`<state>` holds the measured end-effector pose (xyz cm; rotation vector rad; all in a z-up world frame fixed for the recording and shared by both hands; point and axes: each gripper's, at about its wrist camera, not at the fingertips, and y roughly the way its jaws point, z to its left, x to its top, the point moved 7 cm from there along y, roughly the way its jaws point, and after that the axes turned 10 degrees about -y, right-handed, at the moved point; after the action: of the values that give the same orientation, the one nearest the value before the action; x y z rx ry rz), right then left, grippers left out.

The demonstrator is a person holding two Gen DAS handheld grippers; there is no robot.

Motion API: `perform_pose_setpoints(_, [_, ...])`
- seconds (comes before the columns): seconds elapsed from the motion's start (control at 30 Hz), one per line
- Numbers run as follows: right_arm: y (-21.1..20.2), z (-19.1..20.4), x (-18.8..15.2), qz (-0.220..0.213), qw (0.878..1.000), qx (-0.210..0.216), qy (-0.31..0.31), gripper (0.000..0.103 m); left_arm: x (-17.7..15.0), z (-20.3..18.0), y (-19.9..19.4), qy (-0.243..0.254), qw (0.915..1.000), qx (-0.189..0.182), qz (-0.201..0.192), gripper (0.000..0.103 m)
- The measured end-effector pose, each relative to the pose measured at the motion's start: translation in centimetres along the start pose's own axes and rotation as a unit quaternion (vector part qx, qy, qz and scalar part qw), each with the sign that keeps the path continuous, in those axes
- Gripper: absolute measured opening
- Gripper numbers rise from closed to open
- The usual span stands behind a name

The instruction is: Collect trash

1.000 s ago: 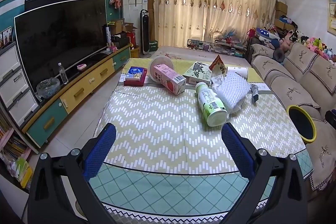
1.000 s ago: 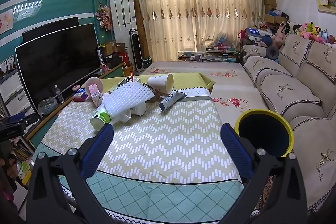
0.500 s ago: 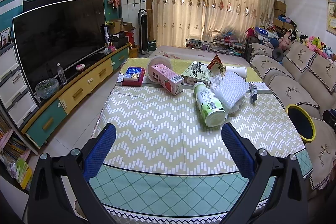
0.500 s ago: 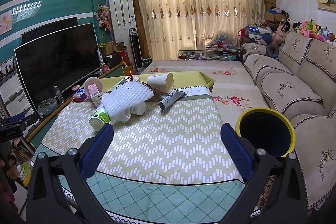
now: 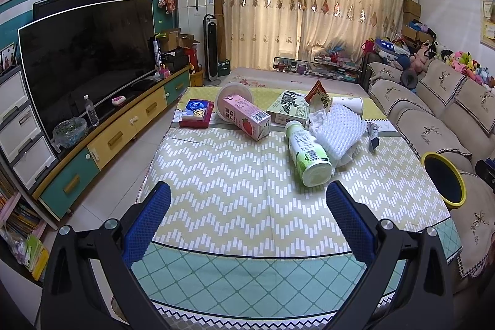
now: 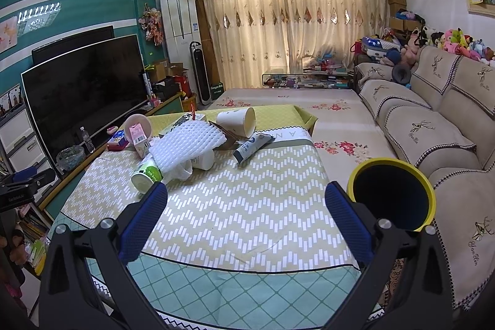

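Observation:
Trash lies at the far side of a table with a zigzag cloth (image 5: 235, 175): a green-and-white bottle (image 5: 306, 153) on its side, white foam netting (image 5: 338, 126), a pink strawberry milk carton (image 5: 246, 115), a green box (image 5: 289, 109), a red snack bag (image 5: 318, 98), a paper cup (image 6: 236, 119) and a squeezed tube (image 6: 252, 146). A yellow-rimmed bin (image 6: 391, 197) stands at the table's right edge. My left gripper (image 5: 247, 194) hangs open over the near cloth, short of the bottle. My right gripper (image 6: 246, 194) is open too, left of the bin.
A TV (image 5: 86, 57) on a long cabinet (image 5: 102, 141) runs along the left wall. A beige sofa (image 6: 433, 126) with plush toys lines the right. A red tissue box (image 5: 196, 113) sits at the table's far left. Curtains and a tower fan (image 5: 212, 48) stand at the back.
Both views have drifted slightly; the table and trash sit a touch lower and nearer in frame. Nothing was grasped, and both grippers stay open.

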<state>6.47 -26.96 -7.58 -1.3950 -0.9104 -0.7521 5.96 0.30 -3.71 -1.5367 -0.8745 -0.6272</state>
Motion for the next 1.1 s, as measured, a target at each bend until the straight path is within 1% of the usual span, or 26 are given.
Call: perform_pose_setpoints(1.1, [0.81,-0.01,-0.48,0.010,1.000,0.007,0.003,0.097,-0.66,0.16,0.55,-0.004,0.9999,0.000,0.011,0.099])
